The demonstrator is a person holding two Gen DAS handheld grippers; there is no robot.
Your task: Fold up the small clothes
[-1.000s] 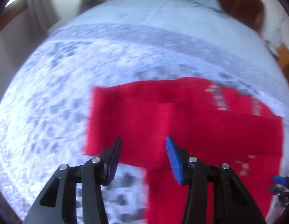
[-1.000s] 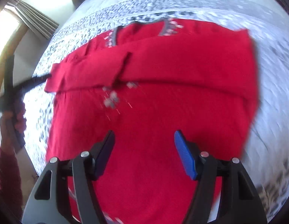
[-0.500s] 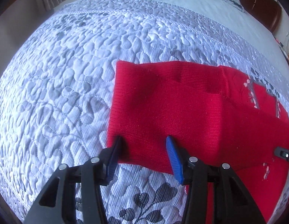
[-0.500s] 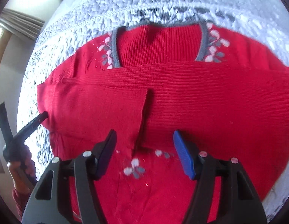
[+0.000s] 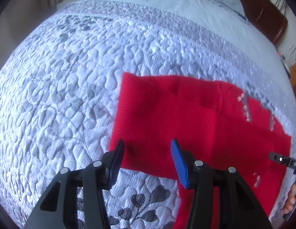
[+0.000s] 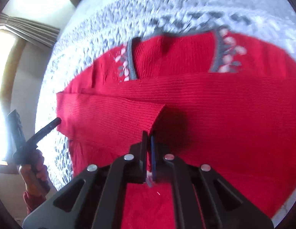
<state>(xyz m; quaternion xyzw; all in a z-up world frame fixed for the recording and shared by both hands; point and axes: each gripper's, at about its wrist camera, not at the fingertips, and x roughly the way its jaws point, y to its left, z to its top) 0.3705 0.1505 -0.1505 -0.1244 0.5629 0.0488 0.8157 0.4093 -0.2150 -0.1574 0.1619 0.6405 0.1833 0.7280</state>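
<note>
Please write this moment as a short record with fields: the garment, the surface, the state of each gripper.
garment: red sweater, sleeves folded across the body, grey collar trim with pale flowers
surface: grey-white quilted bedspread
left gripper: open, at the folded left edge of the sweater, nothing between its fingers
right gripper: shut on the cuff of the folded sleeve

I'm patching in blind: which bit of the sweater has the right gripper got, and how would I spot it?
On the quilted grey-white bedspread lies a red sweater with a grey, flower-trimmed neckline. Below that neckline a folded-over sleeve crosses the body. The right gripper pinches its free end, the only raised edge casting a shadow.
</note>
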